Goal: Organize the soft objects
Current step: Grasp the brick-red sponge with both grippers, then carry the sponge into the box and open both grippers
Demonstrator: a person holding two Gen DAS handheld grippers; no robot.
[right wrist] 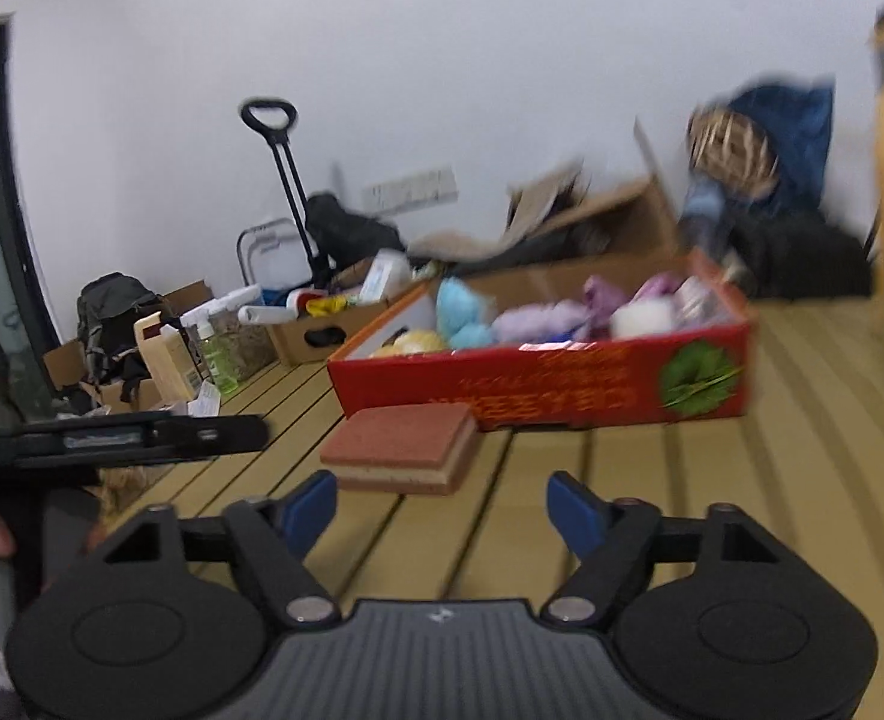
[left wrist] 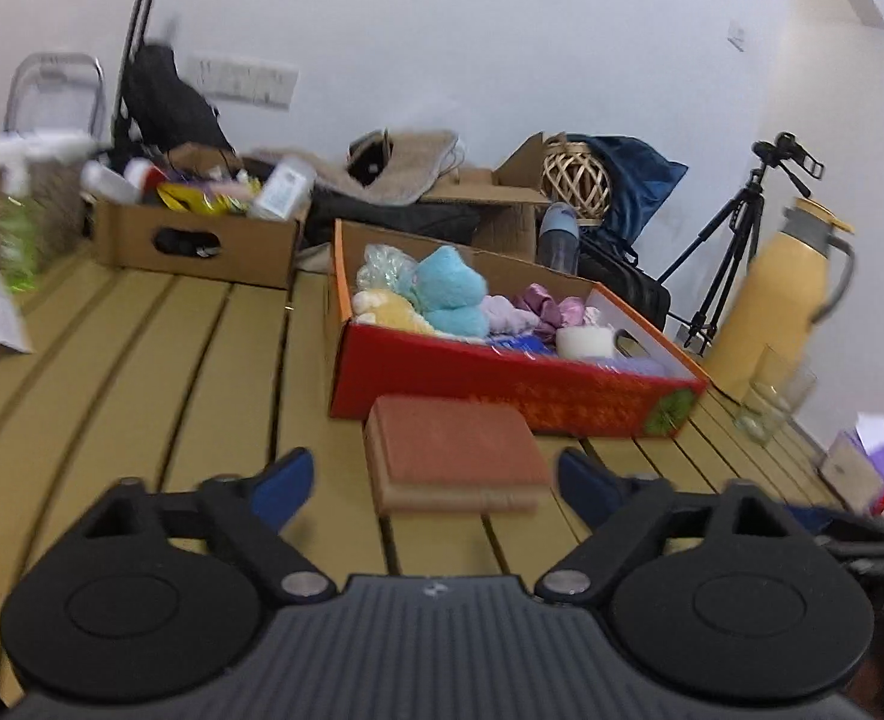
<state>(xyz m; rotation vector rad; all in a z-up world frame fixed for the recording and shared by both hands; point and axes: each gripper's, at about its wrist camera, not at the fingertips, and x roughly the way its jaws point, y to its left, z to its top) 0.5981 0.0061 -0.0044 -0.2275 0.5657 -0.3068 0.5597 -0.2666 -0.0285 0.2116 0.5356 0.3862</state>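
Observation:
A red-brown sponge (left wrist: 451, 459) lies flat on the slatted yellow table (left wrist: 172, 372), just in front of a red cardboard box (left wrist: 520, 393). The box holds soft toys: a blue plush (left wrist: 451, 291), a yellow plush (left wrist: 397, 312), purple soft things (left wrist: 538, 306) and a white cup (left wrist: 586, 341). My left gripper (left wrist: 433, 483) is open and empty, its blue fingertips either side of the sponge's near edge. My right gripper (right wrist: 445, 507) is open and empty, just short of the sponge (right wrist: 403, 447). The box (right wrist: 562, 384) stands behind it.
A brown carton (left wrist: 196, 234) of bottles and packets stands at the back left. A yellow thermos jug (left wrist: 784, 294), drinking glasses (left wrist: 772, 396) and a tripod (left wrist: 736, 240) are at the right. The other handle (right wrist: 112, 438) crosses the right wrist view's left side.

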